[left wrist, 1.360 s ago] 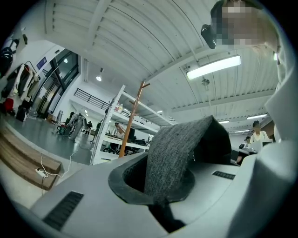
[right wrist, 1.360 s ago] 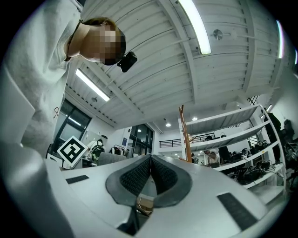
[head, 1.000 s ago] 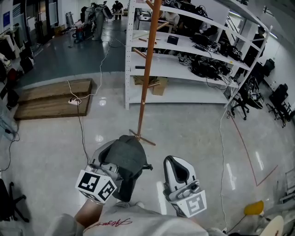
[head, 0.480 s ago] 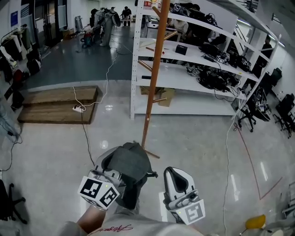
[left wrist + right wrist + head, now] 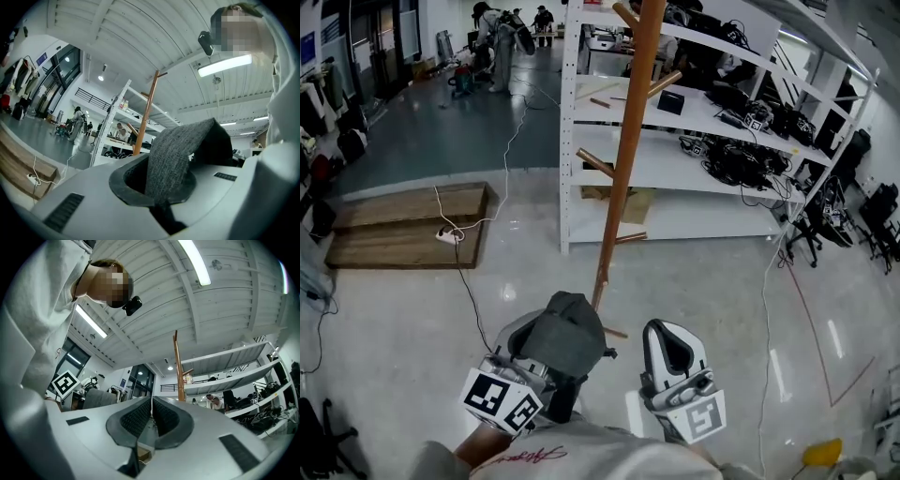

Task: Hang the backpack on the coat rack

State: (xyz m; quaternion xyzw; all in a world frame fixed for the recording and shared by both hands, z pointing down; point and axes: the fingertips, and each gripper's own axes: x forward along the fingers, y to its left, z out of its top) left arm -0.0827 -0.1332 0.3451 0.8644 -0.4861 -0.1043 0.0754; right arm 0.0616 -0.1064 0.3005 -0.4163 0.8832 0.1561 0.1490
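Observation:
A dark grey backpack (image 5: pixel 569 330) hangs from my left gripper (image 5: pixel 536 330), which is shut on its grey fabric strap (image 5: pixel 180 154); the strap fills the gap between the jaws in the left gripper view. The wooden coat rack (image 5: pixel 623 159) stands straight ahead on the floor, its pegs slanting upward, and shows past the strap as a thin pole (image 5: pixel 145 115). My right gripper (image 5: pixel 667 337) is beside the backpack, shut with nothing in it, its ribbed pads (image 5: pixel 140 416) together. The rack's pole (image 5: pixel 178 373) rises beyond them.
White metal shelving (image 5: pixel 712 112) with cables and equipment stands right behind the rack. A low wooden platform (image 5: pixel 403 220) and a power strip (image 5: pixel 448 236) with its cord lie on the floor at left. Office chairs (image 5: pixel 811 220) stand at right. People are far back.
Both grippers and the view have moved closer to the coat rack, which now looms larger and nearer. The backpack stays in the left gripper.

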